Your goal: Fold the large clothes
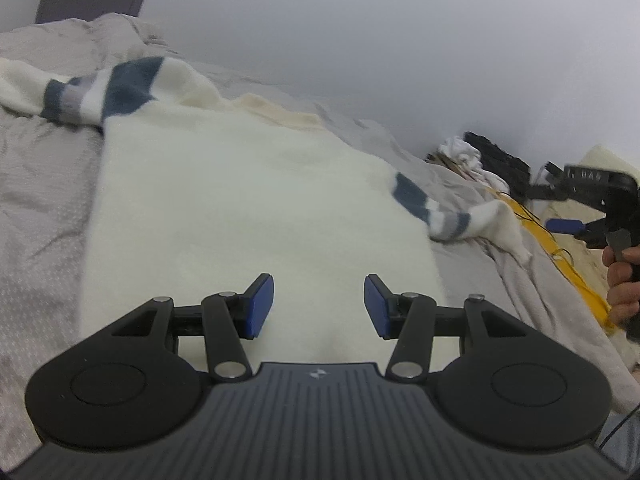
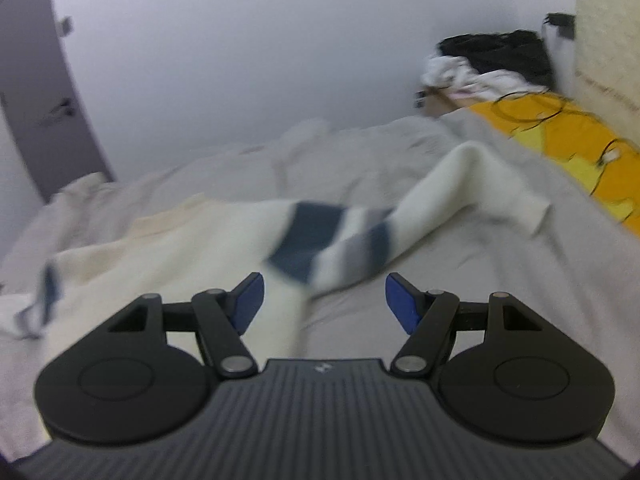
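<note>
Left tool tilted downward over the body of the fluffy white sweater with navy and grey striped sleeves, blue pads apart, nothing between them. Sweater lies spread flat on the grey-covered bed. Right tool angled down above one striped sleeve, jaws wide and empty; the person's right hand grips its handle.

Place: a bedroom in a home.
Bed: a wide bed covered with a rumpled grey sheet fills both views.
Wall: a plain pale wall runs just behind the bed.
Door: a grey door with a handle stands at the far left corner.
Clutter: a heap of black and white clothes sits at the far end, beside an orange-yellow cloth with thin cables on it.
</note>
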